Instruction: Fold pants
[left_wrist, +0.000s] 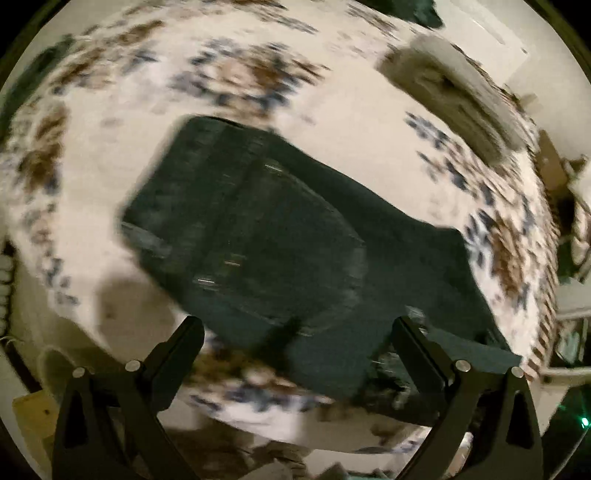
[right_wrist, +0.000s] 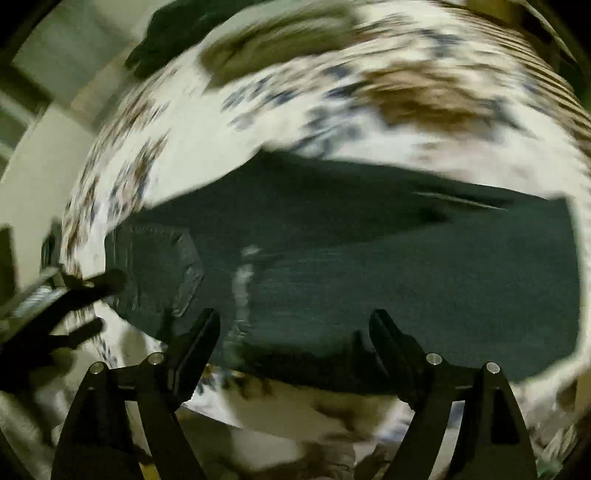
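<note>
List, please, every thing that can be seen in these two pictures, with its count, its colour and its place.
pants: one pair, dark, lying flat on the bedspread, a back pocket facing up.
bedspread: one, cream with brown and blue pattern, under the pants.
grey-beige cloth: one, lying on the bedspread beyond the pants; too blurred to tell what it is.
dark garment: one, at the far edge of the bedspread.
left gripper: one, black, open, above the near edge of the pants.
right gripper: one, black, open, above the near edge of the pants, nothing between the fingers.
</note>
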